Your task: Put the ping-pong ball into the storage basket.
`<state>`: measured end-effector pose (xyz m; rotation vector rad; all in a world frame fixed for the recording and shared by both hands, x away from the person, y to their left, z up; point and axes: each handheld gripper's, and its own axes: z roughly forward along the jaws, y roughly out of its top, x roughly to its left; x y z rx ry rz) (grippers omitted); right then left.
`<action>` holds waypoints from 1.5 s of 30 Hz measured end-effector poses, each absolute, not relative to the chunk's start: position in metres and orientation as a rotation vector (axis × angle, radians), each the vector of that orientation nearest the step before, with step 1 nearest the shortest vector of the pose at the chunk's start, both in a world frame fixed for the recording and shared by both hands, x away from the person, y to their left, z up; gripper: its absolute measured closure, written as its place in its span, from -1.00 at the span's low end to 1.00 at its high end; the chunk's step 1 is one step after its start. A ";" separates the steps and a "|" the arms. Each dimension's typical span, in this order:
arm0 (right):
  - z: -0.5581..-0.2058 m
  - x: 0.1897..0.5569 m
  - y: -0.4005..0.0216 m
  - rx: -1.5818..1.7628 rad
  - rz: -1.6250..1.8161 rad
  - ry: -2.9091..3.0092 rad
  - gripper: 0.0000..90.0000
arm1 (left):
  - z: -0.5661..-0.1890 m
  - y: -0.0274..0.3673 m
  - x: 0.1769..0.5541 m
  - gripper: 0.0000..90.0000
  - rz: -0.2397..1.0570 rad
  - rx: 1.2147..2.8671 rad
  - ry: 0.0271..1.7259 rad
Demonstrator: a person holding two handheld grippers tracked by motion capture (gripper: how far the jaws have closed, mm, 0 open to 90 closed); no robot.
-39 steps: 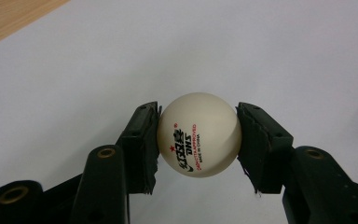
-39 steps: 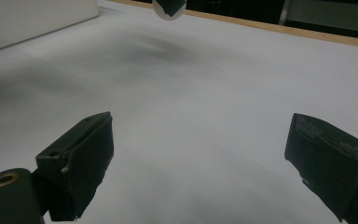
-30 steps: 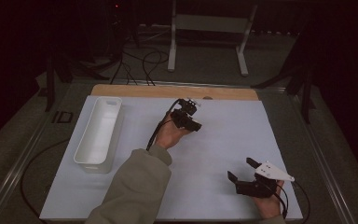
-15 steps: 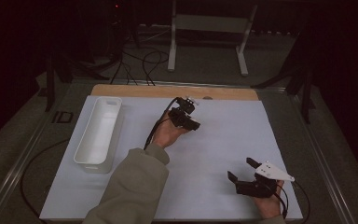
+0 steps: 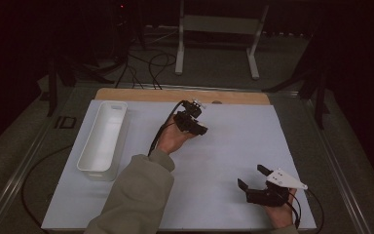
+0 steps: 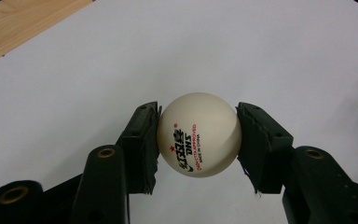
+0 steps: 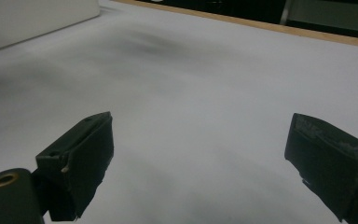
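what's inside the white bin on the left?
In the high view the long white plastic bin looks empty: its pale floor shows bare. The strip just inside its near wall is too dim to tell. The cream ping-pong ball is elsewhere, clamped in the left tongs.

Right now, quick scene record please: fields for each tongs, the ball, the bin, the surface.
left tongs: shut on the ping-pong ball, above the sheet's far middle
ping-pong ball: cream, red and black print, pinched between both pads
right tongs: open, nothing between them, near right of the sheet
white bin: left side, looks empty
white sheet: covers the table
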<state>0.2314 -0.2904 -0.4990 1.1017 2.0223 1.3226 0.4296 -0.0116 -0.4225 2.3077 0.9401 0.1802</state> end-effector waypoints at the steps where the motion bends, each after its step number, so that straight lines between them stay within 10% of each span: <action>1: -0.499 0.231 -0.290 1.101 1.323 2.022 -0.84 | -0.422 -0.011 0.430 0.14 0.183 2.308 0.939; 45: -0.499 0.231 -0.290 1.098 1.321 2.026 -0.84 | -0.401 0.011 0.426 0.14 0.218 2.300 0.934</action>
